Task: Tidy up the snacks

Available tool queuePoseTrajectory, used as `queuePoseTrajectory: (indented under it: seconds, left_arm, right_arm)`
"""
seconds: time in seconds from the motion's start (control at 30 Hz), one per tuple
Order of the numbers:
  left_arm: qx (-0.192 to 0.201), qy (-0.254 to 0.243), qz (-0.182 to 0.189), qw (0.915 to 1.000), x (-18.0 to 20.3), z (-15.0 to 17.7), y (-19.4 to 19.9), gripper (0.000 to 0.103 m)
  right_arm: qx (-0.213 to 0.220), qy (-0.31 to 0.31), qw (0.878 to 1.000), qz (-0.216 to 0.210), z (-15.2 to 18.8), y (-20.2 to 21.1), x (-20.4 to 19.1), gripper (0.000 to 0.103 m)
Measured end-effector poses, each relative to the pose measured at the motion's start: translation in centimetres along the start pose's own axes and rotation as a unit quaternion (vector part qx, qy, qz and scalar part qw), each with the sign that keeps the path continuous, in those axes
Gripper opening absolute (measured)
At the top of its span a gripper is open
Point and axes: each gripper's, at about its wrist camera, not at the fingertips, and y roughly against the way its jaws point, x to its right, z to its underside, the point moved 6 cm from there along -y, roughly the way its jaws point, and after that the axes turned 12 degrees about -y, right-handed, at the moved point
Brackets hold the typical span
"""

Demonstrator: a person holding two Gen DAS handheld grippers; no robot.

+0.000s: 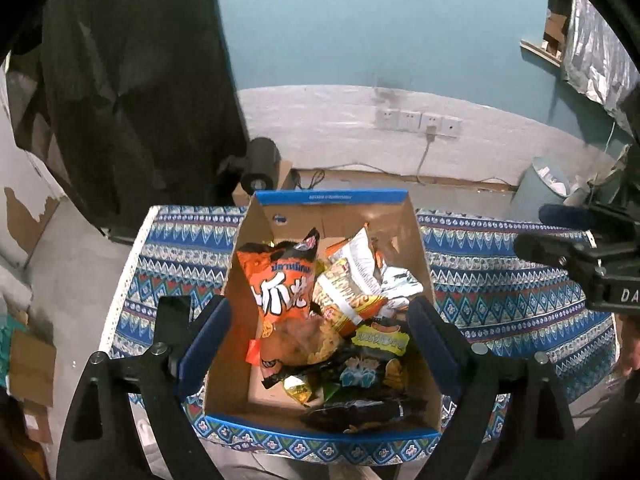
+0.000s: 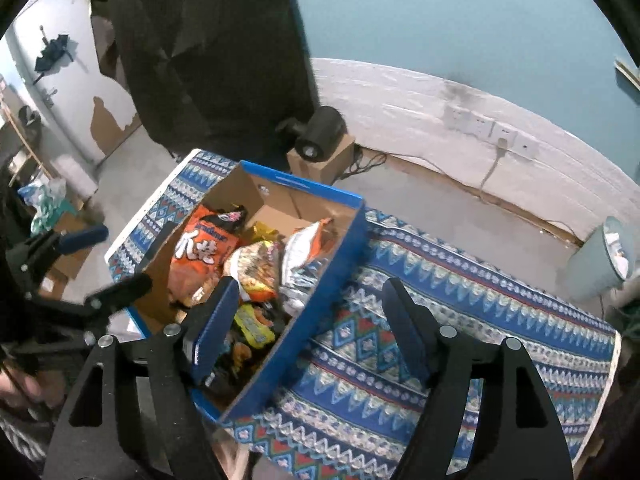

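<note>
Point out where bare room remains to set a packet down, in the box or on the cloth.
Bare patterned cloth right of the cardboard box; a narrower strip to its left. Inside, bare floor along the left wall; the middle and right are crowded with snack packets.

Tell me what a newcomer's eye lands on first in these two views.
First the cardboard box with blue edges, standing on the patterned blue tablecloth and heaped with snack packets. The loudest of them is the orange packet with bold white characters, propped against the box's left wall. Then the two open grippers: the left gripper spans the box, and the right gripper straddles the box's right wall, both holding nothing.
</note>
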Motion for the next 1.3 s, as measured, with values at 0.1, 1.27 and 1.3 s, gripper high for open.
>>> queuePoseTrajectory:
  seconds: [0.1, 1.27, 1.3]
  left_arm:
    - [0.011, -0.01, -0.012, 0.9998, 0.5, -0.2, 0.6, 0.094]
    - [0.022, -0.036, -0.019, 0.9989, 3.1, -0.8, 1.2, 0.094]
    - [0.021, -0.035, -0.019, 0.999, 3.1, -0.8, 1.2, 0.094]
  right_arm:
    - [0.005, 0.006, 1.0, 0.008, 0.7, 1.1, 0.8, 0.074]
    - [0.018, 0.021, 1.0, 0.013, 2.9, 3.3, 1.6, 0.077]
    - [0.018, 0.021, 1.0, 0.013, 2.9, 3.3, 1.6, 0.077]
